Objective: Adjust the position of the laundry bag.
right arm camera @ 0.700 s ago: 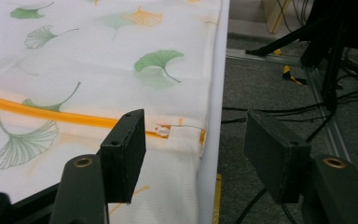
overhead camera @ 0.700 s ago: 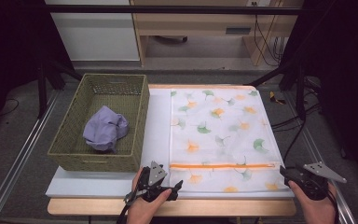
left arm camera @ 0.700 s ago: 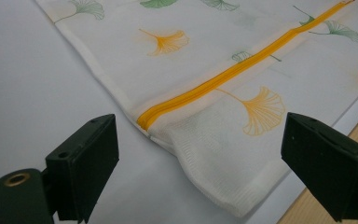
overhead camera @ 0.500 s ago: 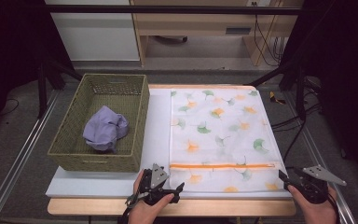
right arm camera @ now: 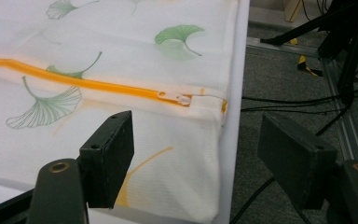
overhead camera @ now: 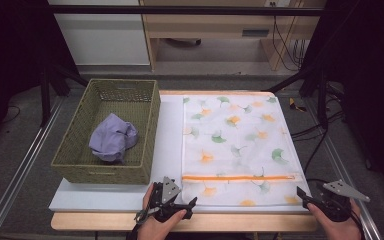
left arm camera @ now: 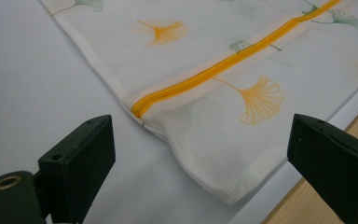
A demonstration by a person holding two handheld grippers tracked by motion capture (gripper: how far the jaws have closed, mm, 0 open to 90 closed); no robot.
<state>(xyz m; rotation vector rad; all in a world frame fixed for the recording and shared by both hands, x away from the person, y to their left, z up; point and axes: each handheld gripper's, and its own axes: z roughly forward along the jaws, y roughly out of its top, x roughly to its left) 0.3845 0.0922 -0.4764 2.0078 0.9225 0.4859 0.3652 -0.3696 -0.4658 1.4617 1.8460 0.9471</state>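
A white mesh laundry bag (overhead camera: 237, 145) with ginkgo-leaf print lies flat on the bench (overhead camera: 167, 150), its orange zipper (overhead camera: 237, 177) running across near the person's edge. The left hand-held gripper (overhead camera: 180, 202) waits at the bag's near left corner with jaws released, nothing between them; in the left gripper view that corner (left arm camera: 223, 186) lies just ahead of the 2 jaws. The right hand-held gripper (overhead camera: 302, 195) is also released, near the right corner, where the zipper pull (right arm camera: 179, 99) sits. I judge this as the approach step, before the bag is gripped. Next, 1 gripper must pinch the fabric beside the zipper while the other takes the pull. A purple cloth (overhead camera: 112, 142) lies in the woven basket (overhead camera: 145, 125).
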